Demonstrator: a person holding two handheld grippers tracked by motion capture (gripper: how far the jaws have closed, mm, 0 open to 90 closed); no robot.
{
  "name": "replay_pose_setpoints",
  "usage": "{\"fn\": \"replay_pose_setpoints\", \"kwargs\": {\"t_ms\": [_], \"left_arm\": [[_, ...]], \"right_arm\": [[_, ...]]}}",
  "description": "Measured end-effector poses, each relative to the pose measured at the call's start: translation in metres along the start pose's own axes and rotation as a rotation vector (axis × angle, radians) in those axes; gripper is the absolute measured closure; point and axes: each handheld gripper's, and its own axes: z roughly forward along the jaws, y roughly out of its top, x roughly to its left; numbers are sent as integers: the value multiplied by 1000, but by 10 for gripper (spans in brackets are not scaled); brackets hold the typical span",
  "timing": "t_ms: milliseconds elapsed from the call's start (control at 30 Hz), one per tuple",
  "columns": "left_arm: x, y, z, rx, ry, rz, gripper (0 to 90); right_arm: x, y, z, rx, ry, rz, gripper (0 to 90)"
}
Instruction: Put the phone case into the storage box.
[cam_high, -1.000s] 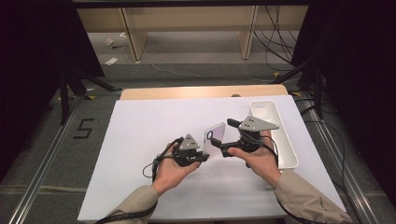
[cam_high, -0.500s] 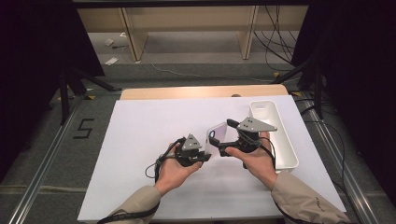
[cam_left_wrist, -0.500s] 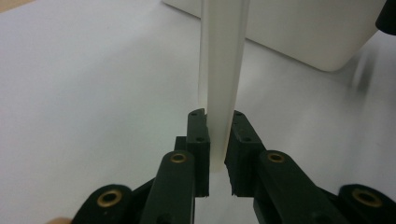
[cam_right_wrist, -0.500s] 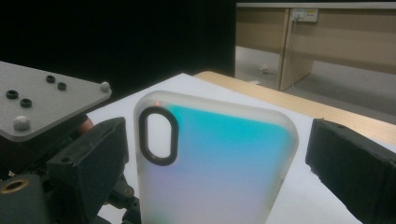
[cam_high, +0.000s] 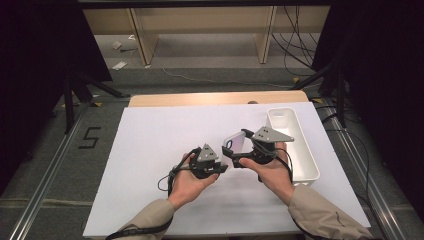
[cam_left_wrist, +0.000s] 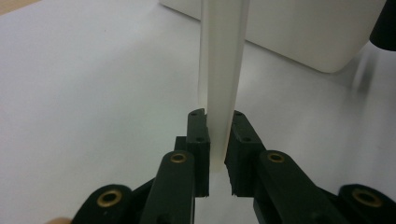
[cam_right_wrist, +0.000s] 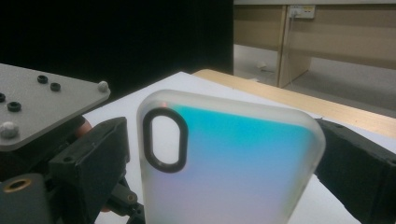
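left tongs (cam_left_wrist: 215, 140): nearly shut, pinching phone case (cam_right_wrist: 224, 163) by its thin edge | right tongs (cam_high: 235, 156): clamped across case, held above counter (cam_high: 150, 150) near white bin (cam_high: 305, 160) | risk: pull too hard and the slick case probably twists or slips out
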Motion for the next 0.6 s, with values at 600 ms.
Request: {"fn": "replay_pose_setpoints", "kwargs": {"t_ms": [600], "left_arm": [[-2, 1, 2, -3, -1, 7, 807]], "right_arm": [[1, -2, 1, -16, -26, 5, 153]]}}
